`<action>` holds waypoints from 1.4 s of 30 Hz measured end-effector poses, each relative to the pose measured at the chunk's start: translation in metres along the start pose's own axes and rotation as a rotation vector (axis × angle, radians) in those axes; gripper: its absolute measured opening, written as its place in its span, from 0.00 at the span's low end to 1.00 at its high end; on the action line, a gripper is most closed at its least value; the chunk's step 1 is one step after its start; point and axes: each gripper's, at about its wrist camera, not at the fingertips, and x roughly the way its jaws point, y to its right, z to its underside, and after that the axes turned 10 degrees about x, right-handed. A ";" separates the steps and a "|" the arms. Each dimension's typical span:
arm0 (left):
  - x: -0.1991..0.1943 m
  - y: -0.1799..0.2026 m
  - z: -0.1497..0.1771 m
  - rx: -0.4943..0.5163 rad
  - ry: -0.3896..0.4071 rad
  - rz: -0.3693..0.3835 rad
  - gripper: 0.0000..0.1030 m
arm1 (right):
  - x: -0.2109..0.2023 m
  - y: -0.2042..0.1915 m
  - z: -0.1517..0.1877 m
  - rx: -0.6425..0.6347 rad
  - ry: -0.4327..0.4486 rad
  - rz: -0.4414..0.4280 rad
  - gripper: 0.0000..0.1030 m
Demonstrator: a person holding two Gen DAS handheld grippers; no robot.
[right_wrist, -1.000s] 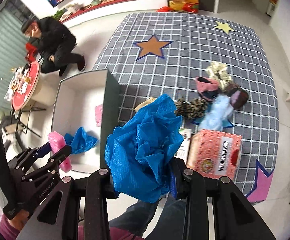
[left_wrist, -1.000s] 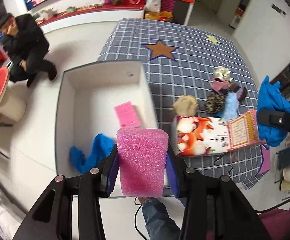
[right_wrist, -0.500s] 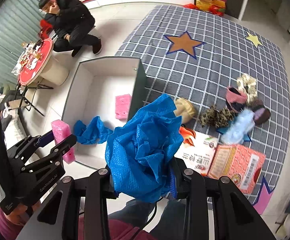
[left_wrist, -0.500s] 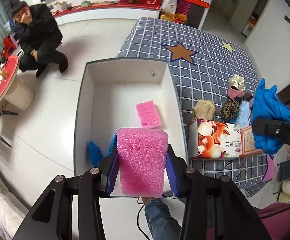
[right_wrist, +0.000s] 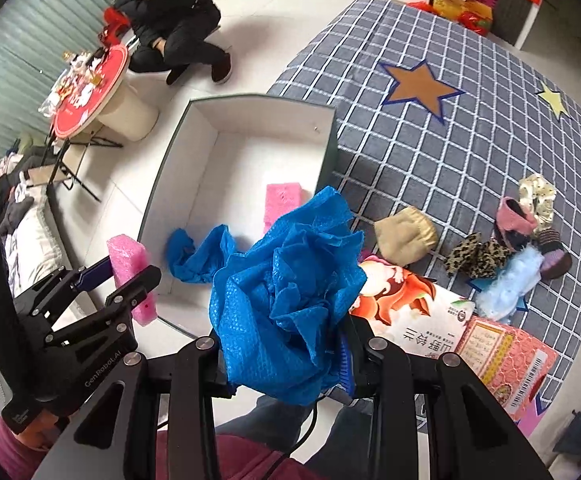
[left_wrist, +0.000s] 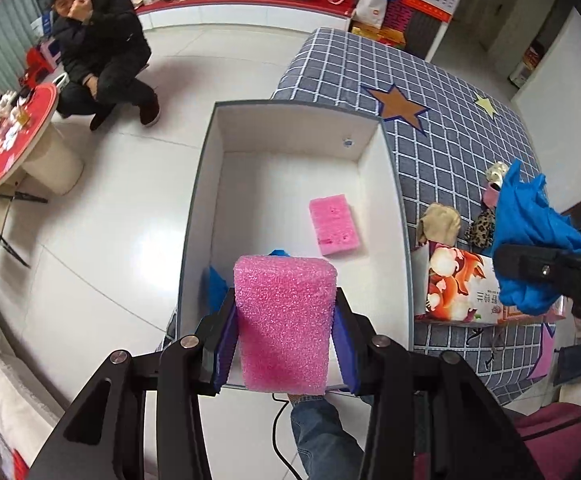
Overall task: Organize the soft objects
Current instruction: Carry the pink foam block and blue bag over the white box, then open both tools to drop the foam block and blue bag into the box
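Pink foam block (left_wrist: 284, 322) pinched in left hand-held gripper (left_wrist: 284, 350) above white box (left_wrist: 206, 184), crumpled blue cloth (right_wrist: 286, 308) pinched in right hand-held gripper (right_wrist: 286, 364) alongside

Two pink foam blocks (left_wrist: 286, 320) (left_wrist: 333, 224) – two blue cloths (right_wrist: 286, 312) (right_wrist: 194, 256) – one white box (left_wrist: 390, 184) – two printed packets (right_wrist: 406, 312) (right_wrist: 506, 364)

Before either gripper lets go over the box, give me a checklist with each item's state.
1. Left gripper clamped on the pink foam block: ok.
2. Right gripper clamped on the crumpled blue cloth: ok.
3. Foam block above the white box: ok.
4. Blue cloth over the box opening: cannot tell; it shows near the box's table-side wall.
5. Bare floor left in the box beside the pink foam and blue cloth already inside: ok.
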 end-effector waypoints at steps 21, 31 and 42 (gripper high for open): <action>0.023 -0.001 -0.012 -0.016 -0.058 0.011 0.45 | 0.022 -0.008 -0.022 -0.008 -0.051 -0.009 0.36; 0.036 0.000 -0.019 -0.028 -0.092 0.021 0.45 | 0.032 -0.022 -0.037 -0.023 -0.061 -0.019 0.36; 0.044 -0.008 -0.012 -0.060 -0.125 0.020 0.45 | 0.046 -0.044 -0.039 -0.077 -0.086 -0.013 0.36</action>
